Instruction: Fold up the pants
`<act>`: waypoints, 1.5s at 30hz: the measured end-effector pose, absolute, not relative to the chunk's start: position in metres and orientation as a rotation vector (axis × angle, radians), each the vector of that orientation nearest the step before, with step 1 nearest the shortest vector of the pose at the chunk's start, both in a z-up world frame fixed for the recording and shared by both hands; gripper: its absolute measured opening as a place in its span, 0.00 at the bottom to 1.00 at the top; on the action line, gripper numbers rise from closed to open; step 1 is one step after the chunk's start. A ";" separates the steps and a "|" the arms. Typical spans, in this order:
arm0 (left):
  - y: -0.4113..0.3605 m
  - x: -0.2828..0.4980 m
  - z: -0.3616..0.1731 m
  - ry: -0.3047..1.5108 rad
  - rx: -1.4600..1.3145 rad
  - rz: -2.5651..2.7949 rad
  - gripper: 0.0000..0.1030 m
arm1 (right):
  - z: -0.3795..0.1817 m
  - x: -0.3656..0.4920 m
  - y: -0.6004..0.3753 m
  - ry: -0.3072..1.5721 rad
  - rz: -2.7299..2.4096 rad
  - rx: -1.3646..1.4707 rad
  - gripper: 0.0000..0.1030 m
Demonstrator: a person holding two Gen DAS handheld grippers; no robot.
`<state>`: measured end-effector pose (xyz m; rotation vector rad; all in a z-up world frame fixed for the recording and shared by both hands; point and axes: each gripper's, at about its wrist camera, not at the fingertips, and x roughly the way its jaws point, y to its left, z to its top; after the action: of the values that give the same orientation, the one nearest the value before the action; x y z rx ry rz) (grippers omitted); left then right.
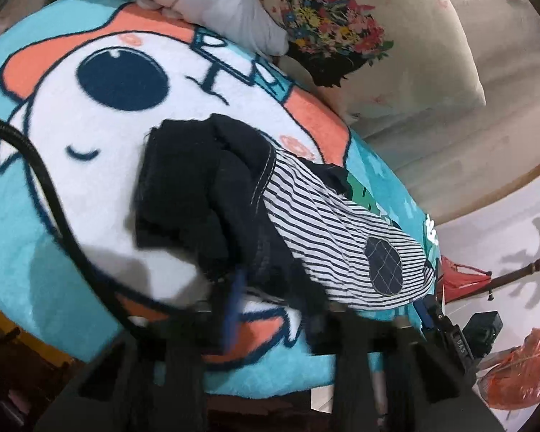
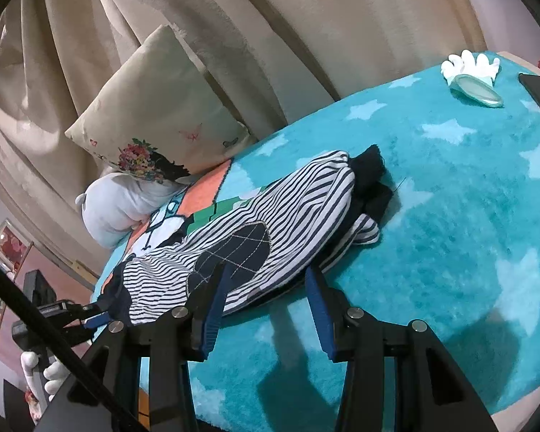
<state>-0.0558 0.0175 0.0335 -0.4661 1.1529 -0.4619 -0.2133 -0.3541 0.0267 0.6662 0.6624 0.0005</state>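
The pants are navy-and-white striped with a dark checked knee patch, dark waistband and dark cuffs. They lie bunched on a teal cartoon blanket. In the left wrist view the pants drape over my left gripper, whose fingers appear closed on the dark waist end. My left gripper also shows in the right wrist view, holding that end. My right gripper is open, its blue-padded fingers straddling the near edge of the striped leg.
A floral pillow and a pale stuffed cushion lie at the bed's head against beige curtains. A white glove and a teal object lie at the far right of the blanket. A black cable crosses the left wrist view.
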 end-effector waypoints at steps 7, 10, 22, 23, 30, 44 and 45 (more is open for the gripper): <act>0.024 -0.053 0.023 1.179 -0.537 -0.450 0.39 | 0.032 -0.211 -0.347 0.660 0.043 0.644 0.48; 0.022 -0.050 0.018 1.195 -0.563 -0.451 0.39 | 0.032 -0.209 -0.345 0.665 0.055 0.640 0.49; 0.013 -0.036 0.046 1.117 -0.571 -0.497 0.07 | 0.037 -0.187 -0.292 0.730 0.351 0.574 0.53; 0.014 -0.033 0.049 1.111 -0.581 -0.501 0.07 | 0.039 -0.183 -0.279 0.745 0.369 0.507 0.54; 0.016 -0.025 0.057 1.091 -0.596 -0.526 0.07 | 0.048 -0.174 -0.231 0.733 0.317 0.095 0.57; 0.021 -0.020 0.055 1.091 -0.617 -0.527 0.07 | 0.029 -0.155 -0.242 0.754 0.149 -0.221 0.55; 0.021 -0.019 0.055 1.090 -0.617 -0.525 0.07 | 0.026 -0.150 -0.246 0.768 0.148 -0.208 0.30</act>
<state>-0.0193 0.0206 0.0551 -0.6167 1.0904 -0.5254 -0.1503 -0.2456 0.0260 -0.2077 0.7679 0.1480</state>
